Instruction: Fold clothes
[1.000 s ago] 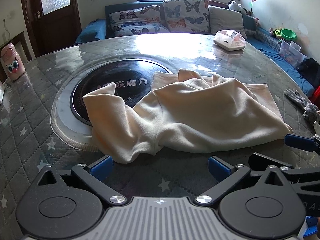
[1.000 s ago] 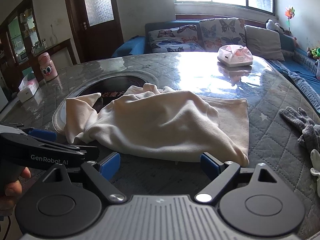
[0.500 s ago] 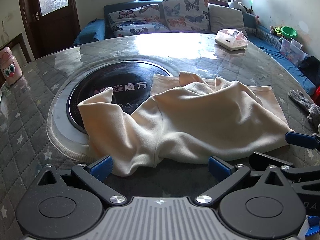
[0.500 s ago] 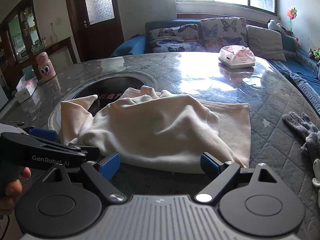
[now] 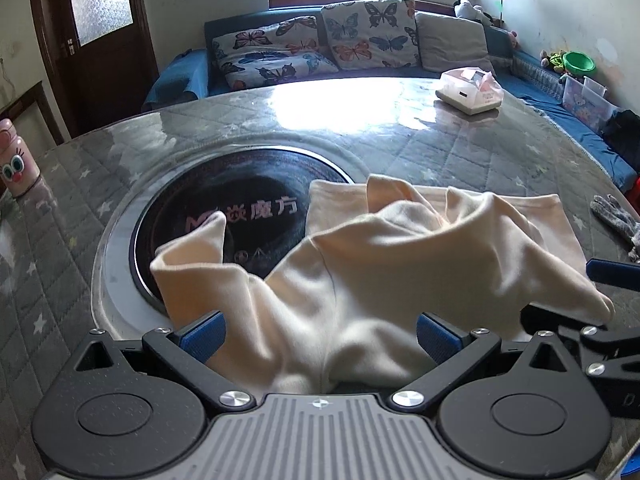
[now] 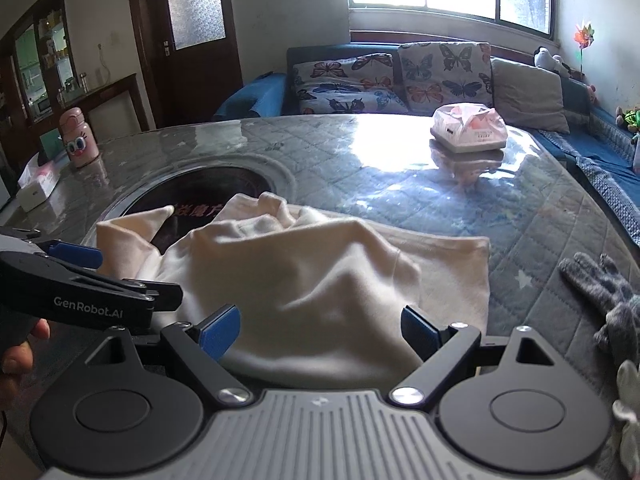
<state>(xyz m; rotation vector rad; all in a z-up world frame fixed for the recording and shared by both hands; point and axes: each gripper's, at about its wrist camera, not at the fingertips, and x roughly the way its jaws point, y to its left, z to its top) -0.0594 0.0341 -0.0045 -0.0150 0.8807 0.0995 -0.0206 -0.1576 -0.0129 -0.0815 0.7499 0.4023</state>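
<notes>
Blue-padded fingers of the left gripper stand spread wide, the near hem of a cream garment bulging between them with neither pad pressing the cloth. The right gripper is likewise spread wide, its blue pads flanking the garment's near edge without pinching it. Both tools are matte black plastic with round pivot housings and a ribbed grey body; the left one's side, seen from the right wrist view, carries white "GenRobot.AI" lettering.

The garment, a soft, fleecy knit in pale cream, lies crumpled in rounded folds near the front of a large round table. One sleeve-like flap drapes leftward over a glossy black circular inset ringed in grey and printed with pink and white characters; the opposite side lies flatter, its straight edge toward the right.

The table wears a grey quilted cover dotted with white stars beneath a shiny transparent sheet that mirrors the window light. A grey knitted glove lies to the right, apart from the garment. Farther back sits a white tissue box with a pink plastic pack crumpled in it. A pink cartoon-faced bottle stands at the left rim. Butterfly-print cushions line a blue sofa behind.
</notes>
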